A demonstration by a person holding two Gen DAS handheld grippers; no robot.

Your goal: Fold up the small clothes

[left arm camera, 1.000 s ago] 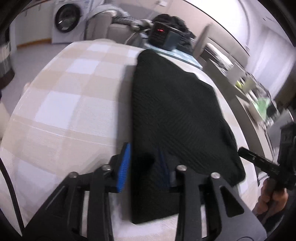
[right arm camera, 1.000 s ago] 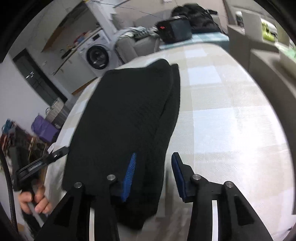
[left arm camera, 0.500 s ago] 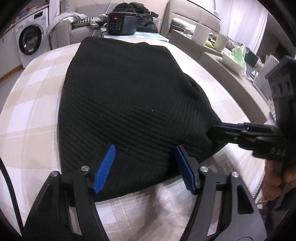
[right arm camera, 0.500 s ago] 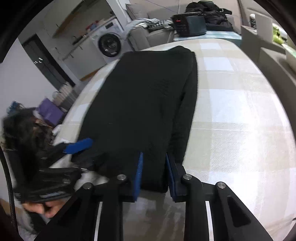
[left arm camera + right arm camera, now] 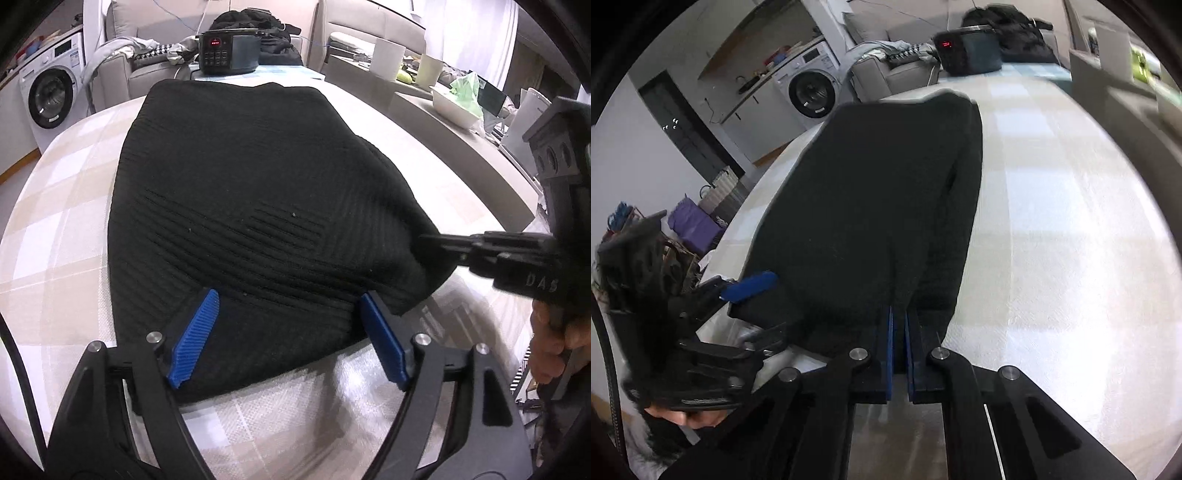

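Observation:
A black ribbed knit garment [image 5: 251, 206] lies folded lengthwise on a beige checked table [image 5: 55, 229]. My left gripper [image 5: 291, 332] is open, its blue pads on either side of the garment's near edge, just above it. My right gripper [image 5: 899, 332] is shut on the garment's [image 5: 879, 206] near right corner. It shows in the left wrist view [image 5: 443, 242] pinching that corner from the right. The left gripper also shows in the right wrist view [image 5: 750, 286] at the garment's left edge.
A black cooker with a red display [image 5: 229, 51] stands at the table's far end. A grey counter [image 5: 461, 147] with cups and a bowl runs along the right. A washing machine [image 5: 48, 96] and a sofa [image 5: 147, 66] are behind.
My right gripper has closed on the garment's near corner. My left gripper has swung round to face the near edge and stays open. The garment's corner is slightly lifted.

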